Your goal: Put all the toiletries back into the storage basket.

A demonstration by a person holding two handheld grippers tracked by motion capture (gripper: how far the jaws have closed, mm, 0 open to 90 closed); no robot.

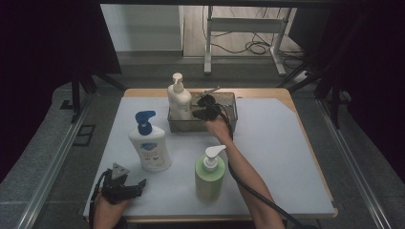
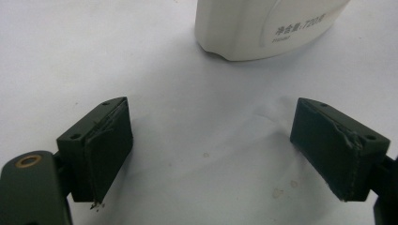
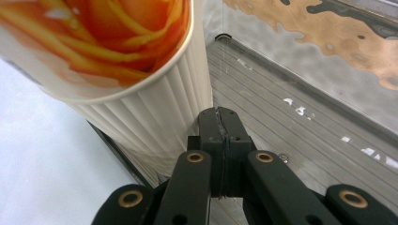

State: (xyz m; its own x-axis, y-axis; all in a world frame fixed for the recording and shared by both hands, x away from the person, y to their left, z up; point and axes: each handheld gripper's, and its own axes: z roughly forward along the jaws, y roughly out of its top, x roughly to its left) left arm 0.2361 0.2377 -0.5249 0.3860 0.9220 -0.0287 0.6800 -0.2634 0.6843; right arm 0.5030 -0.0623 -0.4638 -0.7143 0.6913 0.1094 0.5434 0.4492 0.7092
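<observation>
Two grippers: left gripper (image 2: 211, 154) spread near "720" bottle (image 2: 263, 28), right gripper (image 3: 220, 123) pressed together.

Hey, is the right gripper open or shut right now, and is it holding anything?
Shut, holding nothing. The right gripper has its jaws pressed flat together inside the metal tray, beside the white pump bottle.

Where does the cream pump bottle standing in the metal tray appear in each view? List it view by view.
High view: cream pump bottle stands at the metal tray's left end, top centre.
Right gripper view: its ribbed, orange-labelled body is upper left, beside the shut right gripper.
Left gripper view: the base ahead is the blue-pump bottle's, another one.
Shared landmark: the white table sheet.
</observation>
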